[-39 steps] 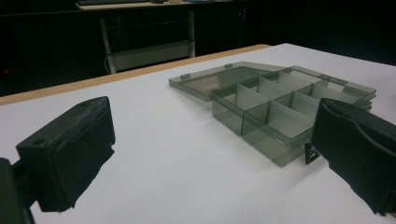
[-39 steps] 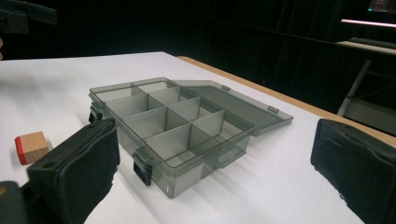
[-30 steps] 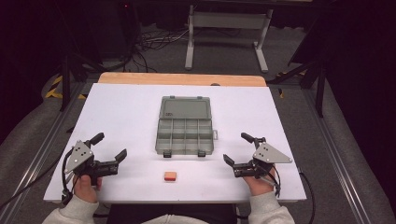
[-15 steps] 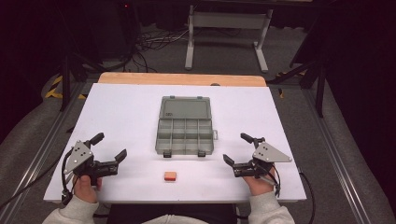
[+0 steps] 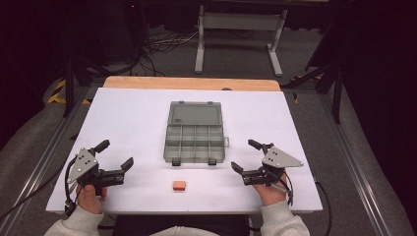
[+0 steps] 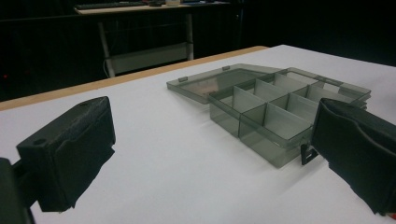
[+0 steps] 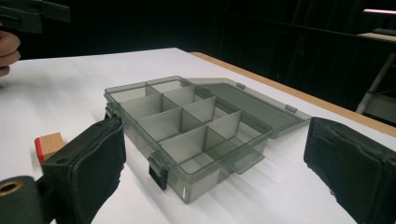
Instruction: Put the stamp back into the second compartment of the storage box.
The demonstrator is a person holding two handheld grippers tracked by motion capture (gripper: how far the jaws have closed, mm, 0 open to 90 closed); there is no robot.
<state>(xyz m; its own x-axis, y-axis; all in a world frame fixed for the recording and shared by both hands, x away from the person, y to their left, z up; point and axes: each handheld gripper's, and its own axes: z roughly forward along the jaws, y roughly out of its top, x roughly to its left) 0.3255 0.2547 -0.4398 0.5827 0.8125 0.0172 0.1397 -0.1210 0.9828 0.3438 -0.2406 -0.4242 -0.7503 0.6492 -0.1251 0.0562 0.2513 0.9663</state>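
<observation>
A grey see-through compartment box (image 5: 194, 140) lies open in the middle of the white table, its lid flat on the far side and its cells empty. A small orange block (image 5: 179, 185) sits in front of it near the table's front edge. My left gripper (image 5: 115, 154) rests at the front left, open, with nothing between its jaws; its own view looks at the box (image 6: 271, 112). My right gripper (image 5: 244, 156) stands open at the front right. Its jaws have just been closing a little, with nothing between them. The right gripper view shows the box (image 7: 187, 116) and the block (image 7: 49, 144).
The white table (image 5: 133, 118) has a wooden strip (image 5: 192, 82) along its far edge. Behind it on the dark floor stand a metal frame (image 5: 236, 29) and cables (image 5: 157, 46). In the right gripper view, the other hand (image 7: 8, 46) is at the upper left.
</observation>
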